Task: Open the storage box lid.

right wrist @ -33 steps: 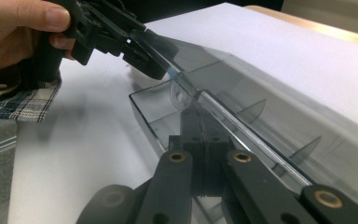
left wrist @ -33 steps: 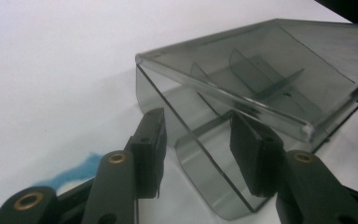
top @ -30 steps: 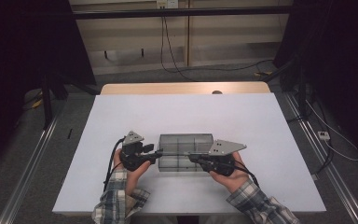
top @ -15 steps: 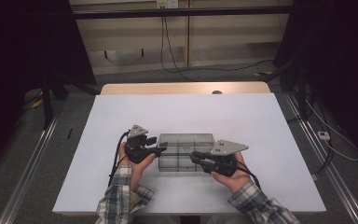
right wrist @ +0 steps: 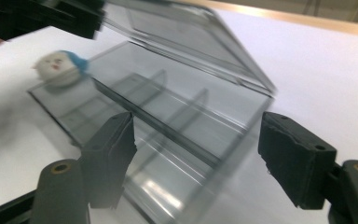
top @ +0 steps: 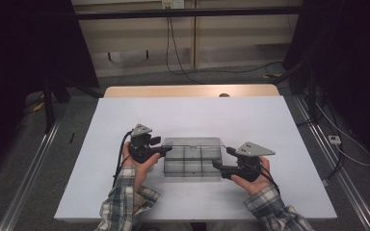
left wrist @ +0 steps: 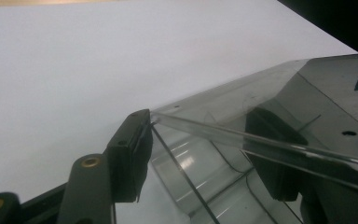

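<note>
Left gripper (top: pixel 160 150) jaws part-open, just been opening; right gripper (top: pixel 220 166) jaws spread wide, just opened; both point inward.

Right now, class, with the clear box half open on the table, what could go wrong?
1. The lid is propped by the left tool; it may slip and drop shut.
2. The right tool has just opened and stands off the box, which could slide.
3. The small toy beside it could be knocked.
</note>
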### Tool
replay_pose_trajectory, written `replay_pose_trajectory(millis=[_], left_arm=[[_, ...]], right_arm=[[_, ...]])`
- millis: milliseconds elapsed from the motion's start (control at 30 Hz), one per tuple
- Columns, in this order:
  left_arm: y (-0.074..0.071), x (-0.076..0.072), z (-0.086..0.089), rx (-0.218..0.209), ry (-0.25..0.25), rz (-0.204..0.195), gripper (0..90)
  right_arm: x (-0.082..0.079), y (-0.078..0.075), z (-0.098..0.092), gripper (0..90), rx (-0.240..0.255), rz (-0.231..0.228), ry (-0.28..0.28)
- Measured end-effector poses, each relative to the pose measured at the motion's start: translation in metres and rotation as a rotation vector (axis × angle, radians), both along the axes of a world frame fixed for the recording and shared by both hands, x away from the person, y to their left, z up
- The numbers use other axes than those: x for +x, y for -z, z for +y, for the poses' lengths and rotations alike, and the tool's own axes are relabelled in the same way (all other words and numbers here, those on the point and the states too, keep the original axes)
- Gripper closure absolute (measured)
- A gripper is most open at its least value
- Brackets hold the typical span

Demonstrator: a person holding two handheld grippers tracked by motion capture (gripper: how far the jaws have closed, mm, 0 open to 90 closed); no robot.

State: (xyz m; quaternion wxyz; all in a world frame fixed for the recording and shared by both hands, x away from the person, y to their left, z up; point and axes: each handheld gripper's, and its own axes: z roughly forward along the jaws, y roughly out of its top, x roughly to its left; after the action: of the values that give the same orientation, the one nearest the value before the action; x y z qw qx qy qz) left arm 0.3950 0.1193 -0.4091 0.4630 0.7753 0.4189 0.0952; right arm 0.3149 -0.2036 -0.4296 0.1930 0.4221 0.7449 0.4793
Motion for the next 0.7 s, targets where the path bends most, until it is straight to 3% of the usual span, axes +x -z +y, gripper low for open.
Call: replay_pose_trajectory(millis=[133, 300, 433, 600, 700], left_arm=[[0.000, 0.003, -0.002, -0.002, 0.003, -0.001, 40.8], [-0.002, 0.005, -0.006, 0.000, 0.010, -0.003, 40.6], [-0.002, 0.006, -0.008, -0.002, 0.011, -0.002, 40.4], [-0.003, 0.009, -0.011, -0.011, 0.014, -0.001, 40.8], [-0.005, 0.010, -0.011, -0.013, 0.019, -0.002, 41.2]], right_arm=[[0.002, 0.001, -0.012, 27.5, 0.008, 0.001, 0.047], [0.011, -0.006, -0.017, 29.7, 0.023, -0.063, 0.062], [0.018, -0.010, -0.013, 33.5, 0.013, -0.091, 0.036], [0.027, -0.012, -0.009, 47.6, 0.031, -0.102, 0.005], [0.033, -0.013, -0.005, 48.6, 0.029, -0.105, 0.004]])
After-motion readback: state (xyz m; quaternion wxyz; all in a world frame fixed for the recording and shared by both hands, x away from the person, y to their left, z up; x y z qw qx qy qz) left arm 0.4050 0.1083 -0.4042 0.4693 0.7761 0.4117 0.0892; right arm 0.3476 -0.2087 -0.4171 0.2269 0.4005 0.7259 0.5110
